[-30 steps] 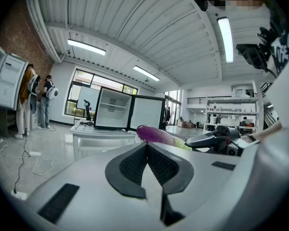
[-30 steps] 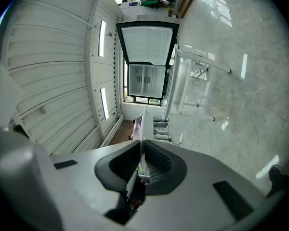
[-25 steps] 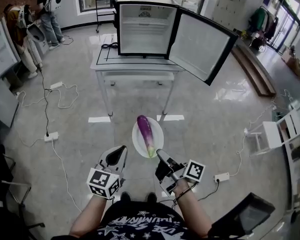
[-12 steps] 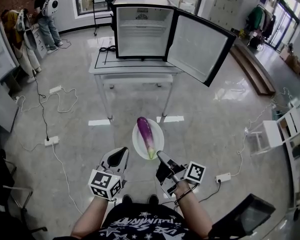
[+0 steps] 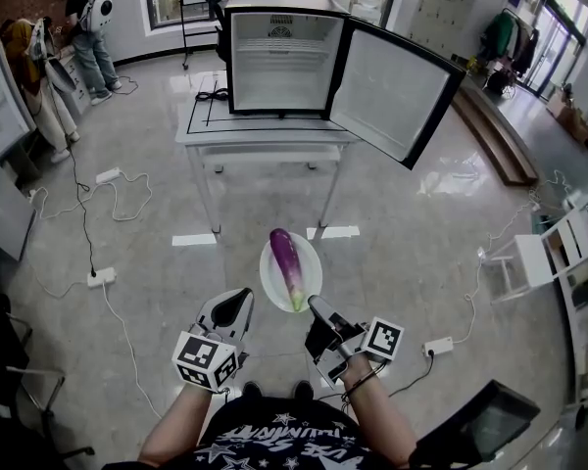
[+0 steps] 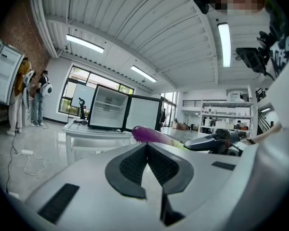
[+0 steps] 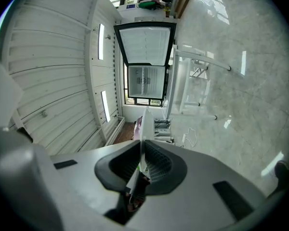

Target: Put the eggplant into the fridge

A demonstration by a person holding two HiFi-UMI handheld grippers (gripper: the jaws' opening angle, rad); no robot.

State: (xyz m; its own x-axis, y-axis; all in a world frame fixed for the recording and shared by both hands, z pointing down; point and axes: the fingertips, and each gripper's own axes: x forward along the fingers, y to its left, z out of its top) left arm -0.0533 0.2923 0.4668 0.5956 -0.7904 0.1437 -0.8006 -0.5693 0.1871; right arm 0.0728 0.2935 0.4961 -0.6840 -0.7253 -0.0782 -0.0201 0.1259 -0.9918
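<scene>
Left gripper (image 5: 239,299): held low at the person's left, jaws pressed together with nothing between them, as the left gripper view (image 6: 147,146) shows; it is just beside the plate's near left rim and not touching it.
Right gripper (image 5: 315,305): clamped on the near rim of the plate; in the right gripper view (image 7: 141,149) the thin white rim stands edge-on between the closed jaws.
Plate (image 5: 269,280): white, held up above the floor by the right gripper alone.
Eggplant (image 5: 288,264): lies lengthwise on the plate, its pale green end at the near rim next to the right gripper and its purple end reaching just past the far rim. In the left gripper view (image 6: 151,135) it shows just beyond the closed jaws.
Floor (image 5: 147,262): glossy grey tiles, with white power strips and cables trailing on the left.
Table (image 5: 265,133): white, well apart from the plate and beyond it.
Fridge (image 5: 284,59): stands toward the far edge of the tabletop and leaves a bare strip along the near edge. Its inside is white.
Fridge door (image 5: 397,91): swung wide open to the right, past the tabletop's right edge.
People (image 5: 86,29): two standing at the far left of the room.
</scene>
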